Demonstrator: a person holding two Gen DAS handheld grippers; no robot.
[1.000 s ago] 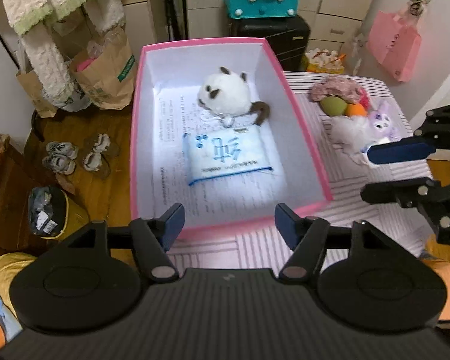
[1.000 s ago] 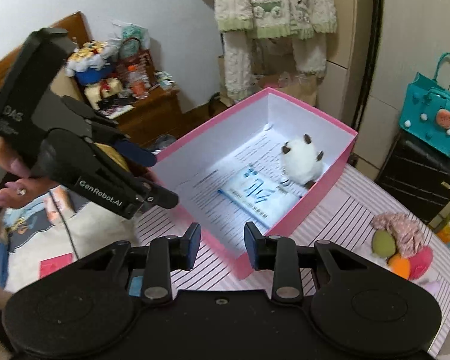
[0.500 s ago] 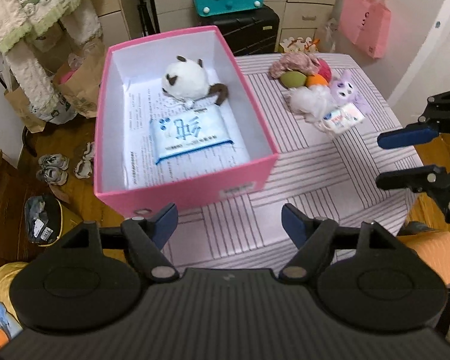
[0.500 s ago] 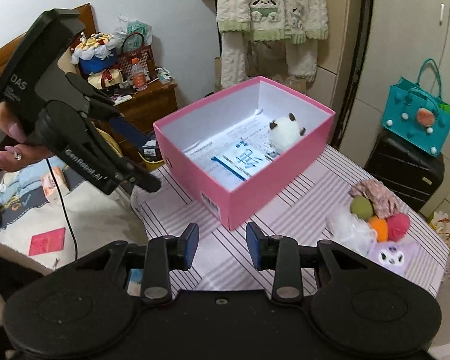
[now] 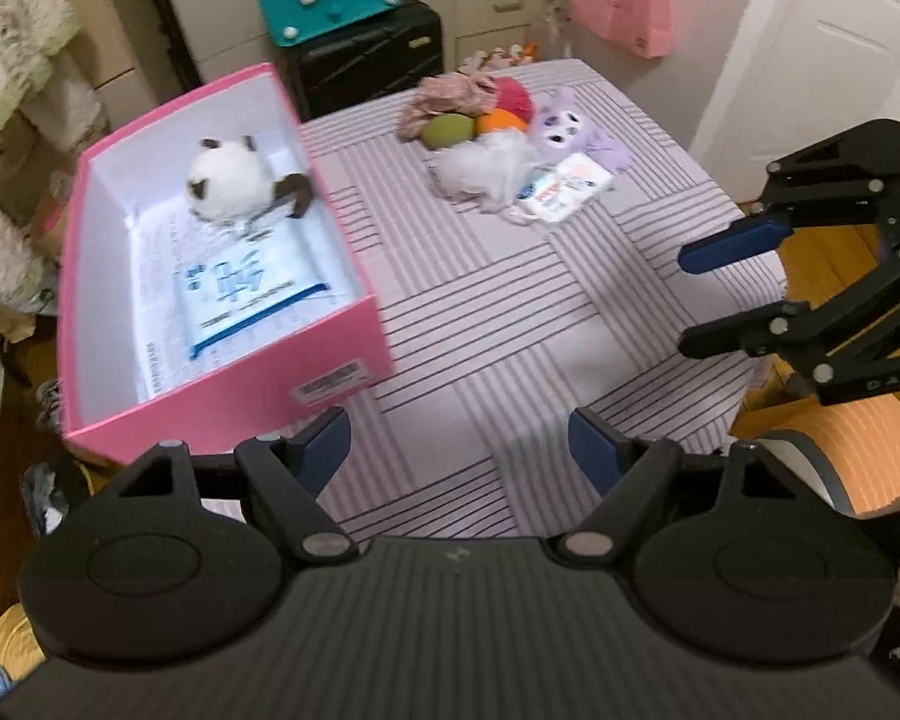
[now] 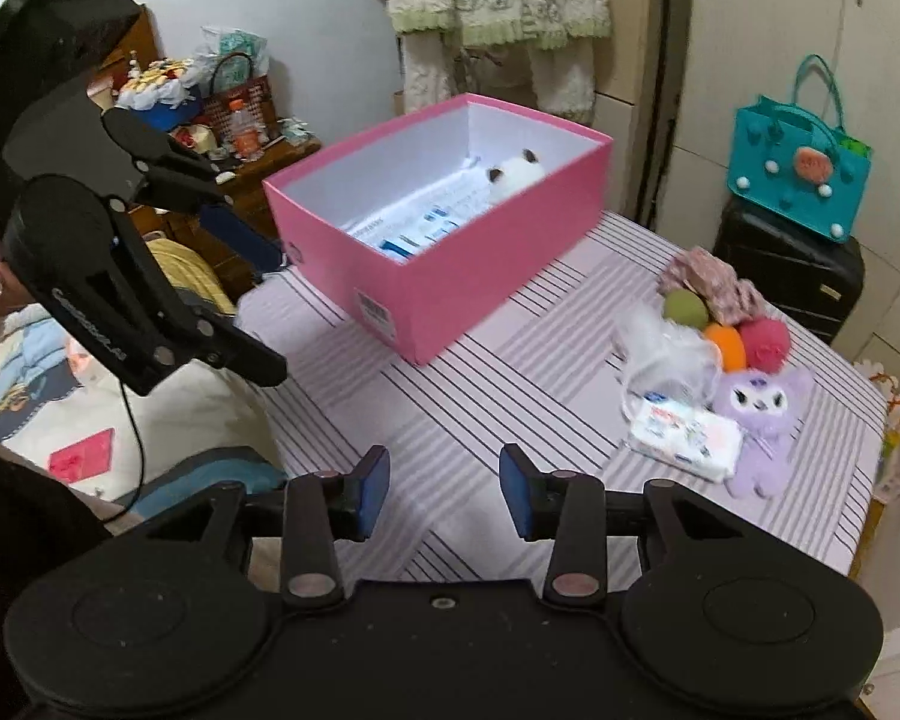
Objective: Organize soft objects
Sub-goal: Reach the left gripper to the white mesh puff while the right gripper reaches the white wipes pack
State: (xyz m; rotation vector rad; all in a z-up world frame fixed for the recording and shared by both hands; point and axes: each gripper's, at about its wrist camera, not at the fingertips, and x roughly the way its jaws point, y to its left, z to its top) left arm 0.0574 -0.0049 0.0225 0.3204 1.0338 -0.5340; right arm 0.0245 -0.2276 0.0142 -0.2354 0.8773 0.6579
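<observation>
Both tools are held empty over bare striped worktop [image 5: 480, 324]: left tool [image 5: 459, 450] wide apart, right tool [image 6: 444, 483] opening. Pink box [image 5: 228, 396] is seen at the worktop's left edge in the left-wrist frame, soft pile [image 5: 498, 144] upper centre.

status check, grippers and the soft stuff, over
Left gripper open, empty; right gripper empty, jaws opening. White plush and tissue pack in pink box. Pile of soft toys on table, path clear.

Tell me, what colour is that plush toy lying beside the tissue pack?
Lilac purple plush toy, white-faced; clearest in the right wrist view.
</observation>
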